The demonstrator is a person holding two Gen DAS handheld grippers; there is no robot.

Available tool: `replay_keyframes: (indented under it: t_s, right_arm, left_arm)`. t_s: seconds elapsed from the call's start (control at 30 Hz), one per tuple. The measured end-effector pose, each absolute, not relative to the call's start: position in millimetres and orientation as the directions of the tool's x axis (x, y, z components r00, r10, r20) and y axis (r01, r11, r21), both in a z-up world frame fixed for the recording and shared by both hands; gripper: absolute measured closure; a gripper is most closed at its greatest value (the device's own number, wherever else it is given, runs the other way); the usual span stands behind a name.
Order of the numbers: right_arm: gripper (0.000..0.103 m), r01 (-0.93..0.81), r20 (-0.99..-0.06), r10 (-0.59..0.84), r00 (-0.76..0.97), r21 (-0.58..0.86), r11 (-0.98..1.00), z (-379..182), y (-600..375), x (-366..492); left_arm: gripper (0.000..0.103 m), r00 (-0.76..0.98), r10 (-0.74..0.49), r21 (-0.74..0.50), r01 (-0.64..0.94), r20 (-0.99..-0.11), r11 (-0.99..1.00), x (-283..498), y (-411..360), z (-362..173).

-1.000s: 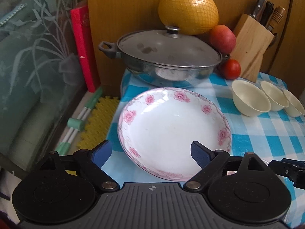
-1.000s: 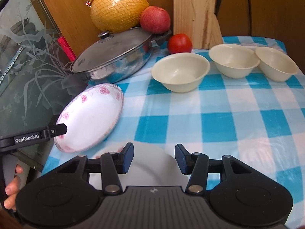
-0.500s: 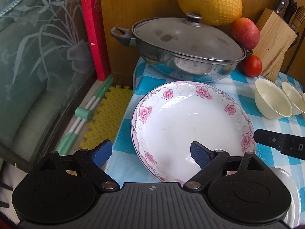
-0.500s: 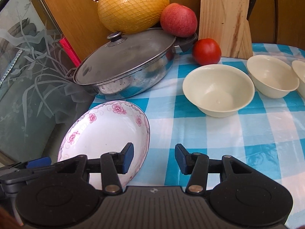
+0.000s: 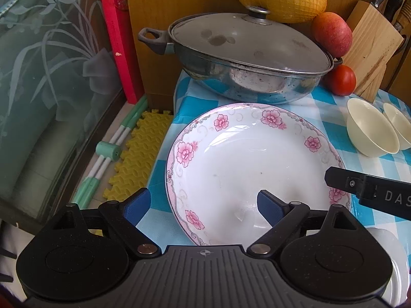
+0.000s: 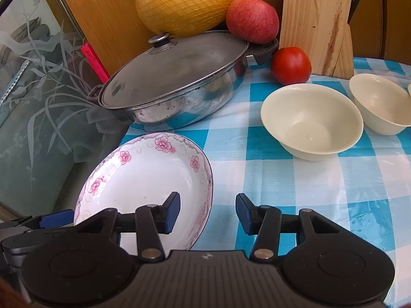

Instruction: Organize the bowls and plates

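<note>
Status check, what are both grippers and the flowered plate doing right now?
Left gripper open, straddling the flowered plate near rim. Right gripper open over its right edge. Covered pan close behind; cream bowls to the right.

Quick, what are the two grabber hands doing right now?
Left gripper: open, empty, at the flowered plate.
Right gripper: open, empty, over the plate's edge.

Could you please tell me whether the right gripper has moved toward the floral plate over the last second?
Yes. Judged against the lidded pan, the right gripper has come forward and leftward; its jaws now straddle the floral plate's right rim, still open.
</note>
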State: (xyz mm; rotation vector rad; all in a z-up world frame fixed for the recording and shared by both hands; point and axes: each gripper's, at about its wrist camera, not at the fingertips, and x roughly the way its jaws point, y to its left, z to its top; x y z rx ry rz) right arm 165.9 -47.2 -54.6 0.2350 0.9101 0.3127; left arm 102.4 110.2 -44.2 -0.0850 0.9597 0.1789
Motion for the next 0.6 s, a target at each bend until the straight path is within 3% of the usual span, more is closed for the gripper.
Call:
replay_keyframes:
  t_s: [0.6]
  right_arm:
    - [0.058,-0.165,-0.748,0.351,0.563,0.315,0.935,-61.7,-40.4,170.5]
  left_arm:
    - [0.010,0.548,0.111,0.018,-0.172,-0.829,0.985,110.2,105.4,-48.6]
